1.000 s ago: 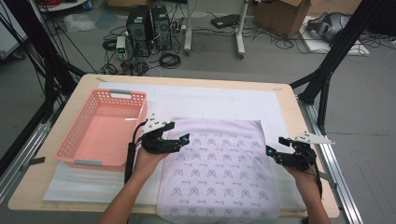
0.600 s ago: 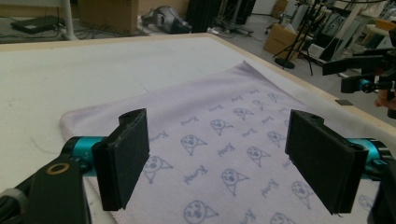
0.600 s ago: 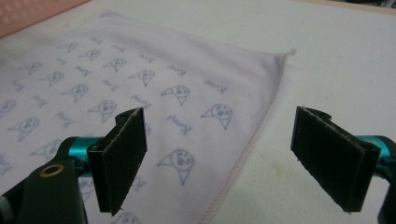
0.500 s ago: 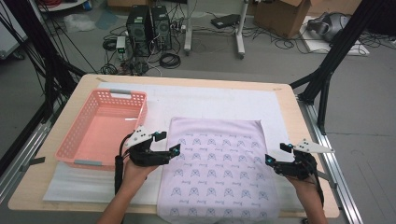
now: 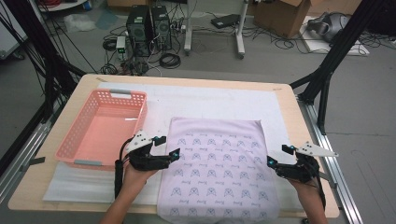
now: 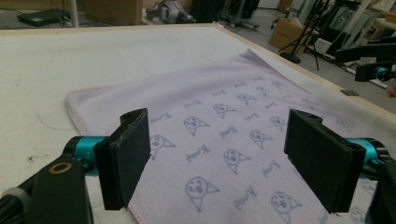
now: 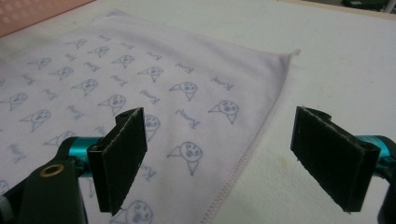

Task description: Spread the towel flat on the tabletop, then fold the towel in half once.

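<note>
On white mat (image 5: pixel 219 100), patterned towel (image 5: pixel 217 163), left gripper (image 5: pixel 169 156), right gripper (image 5: pixel 275 161), jaws apart

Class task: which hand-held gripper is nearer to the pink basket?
Left. The left hand-held gripper sits just right of the pink basket, at the towel's left edge; the right hand-held gripper is across the towel, at its right edge.

Count: 1 printed cloth (image 5: pixel 218 172) between the fingers, 1 pink basket (image 5: pixel 103 128) beyond the left fingers, 2 grippers, 1 bench (image 5: pixel 299 112).

A wooden table (image 5: pixel 308 140) carries a white mat (image 5: pixel 210 100), pink basket (image 5: pixel 100 130) and lilac cloth (image 5: pixel 217 165)
</note>
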Motion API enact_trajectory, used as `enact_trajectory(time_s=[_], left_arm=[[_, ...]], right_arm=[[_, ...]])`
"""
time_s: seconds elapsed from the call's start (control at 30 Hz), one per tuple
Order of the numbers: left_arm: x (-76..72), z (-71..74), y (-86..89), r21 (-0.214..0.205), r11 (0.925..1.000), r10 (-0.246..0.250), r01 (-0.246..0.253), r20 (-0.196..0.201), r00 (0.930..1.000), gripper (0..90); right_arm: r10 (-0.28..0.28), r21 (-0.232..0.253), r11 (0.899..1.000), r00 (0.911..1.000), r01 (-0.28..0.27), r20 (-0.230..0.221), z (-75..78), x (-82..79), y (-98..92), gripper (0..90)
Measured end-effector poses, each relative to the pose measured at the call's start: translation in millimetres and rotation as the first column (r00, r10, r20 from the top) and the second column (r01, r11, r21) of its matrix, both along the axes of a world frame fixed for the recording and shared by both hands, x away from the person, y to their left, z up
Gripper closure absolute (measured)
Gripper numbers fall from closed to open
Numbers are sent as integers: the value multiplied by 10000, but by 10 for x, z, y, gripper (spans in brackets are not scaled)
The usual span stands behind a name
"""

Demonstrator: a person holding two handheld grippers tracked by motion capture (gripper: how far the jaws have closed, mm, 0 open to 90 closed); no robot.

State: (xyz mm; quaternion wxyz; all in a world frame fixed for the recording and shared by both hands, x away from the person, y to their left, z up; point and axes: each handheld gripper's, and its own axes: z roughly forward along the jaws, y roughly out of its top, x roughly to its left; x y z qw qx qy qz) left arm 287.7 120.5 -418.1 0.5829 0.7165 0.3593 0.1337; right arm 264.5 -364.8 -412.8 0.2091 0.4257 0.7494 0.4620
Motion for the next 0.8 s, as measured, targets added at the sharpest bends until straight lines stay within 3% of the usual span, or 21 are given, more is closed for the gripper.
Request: enact_trajectory(time_s=[0.23,0.33,0.5,0.8], left_arm=[[25,-23,5,-18,10000,-65,65,-126,9999,222],[50,-36,7,74,9997,245,-243,-227,9994,223],[73,-64,20,120,9996,271,-265,-487,9984,230],[151,-125,-67,705,9969,417,-346,-1028,9938,296]], right_arm=[[-7,-46,10000,9999,7,-129,-35,34,45,173],[-103,-28,9999,9996,103,-260,-59,56,55,173],[-285,-42,9996,9983,283,-503,-110,67,42,173],[-925,16,9957,9915,930,-911,-201,146,1,172]])
